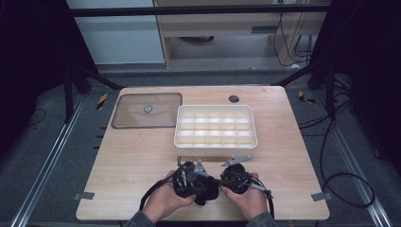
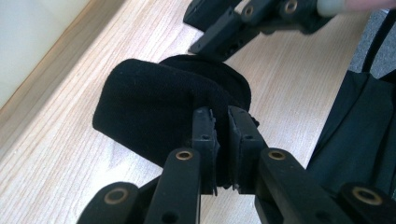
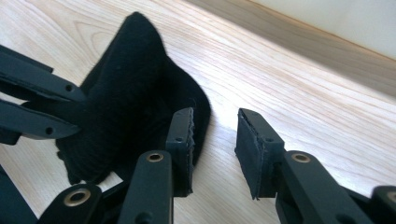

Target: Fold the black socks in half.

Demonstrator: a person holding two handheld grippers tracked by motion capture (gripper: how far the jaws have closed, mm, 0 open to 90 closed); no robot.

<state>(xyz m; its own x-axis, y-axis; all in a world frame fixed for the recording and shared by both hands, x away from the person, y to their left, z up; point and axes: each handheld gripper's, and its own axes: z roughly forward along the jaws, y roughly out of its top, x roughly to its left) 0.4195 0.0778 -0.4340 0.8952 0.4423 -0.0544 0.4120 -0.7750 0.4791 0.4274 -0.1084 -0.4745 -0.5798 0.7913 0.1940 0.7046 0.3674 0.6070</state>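
- The left hand-held gripper (image 2: 223, 135) has its jaws nearly together, with a fold of the black cloth (image 2: 159, 107) pinched between the pads. My reading is that this hand serves as the anchor, keeping the soft bundle from sliding on the bench (image 2: 70, 140) while the other hand works on it.
- The cloth lies bunched just ahead of the left hand-held gripper's jaws. Its rounded bulk rests on the wood, and one edge is drawn up into the grip.
- The right hand-held gripper (image 3: 215, 140) stands part-way open, with a plain gap between its pads and bare wood showing through. Nothing is between them. The cloth touches, or nearly touches, the outer side of its left-hand jaw.
- That gap suggests the right hand-held gripper is between grips, either just freed from the cloth or lining up a fresh hold on another edge. I cannot tell which.
- In the high view both hands (image 1: 165, 201) meet close together at the near edge of the bench, with the cloth (image 1: 208, 191) between the two tools. Working close to the body probably gives steadier control over a limp thing.
- Beyond both hand-held grippers sits the white divided tray (image 1: 215, 143), its compartments empty, and farther to the left of it a clear lid (image 1: 146, 109). The tray lies within easy reach ahead, perhaps as the place where the folded cloth is meant to go.
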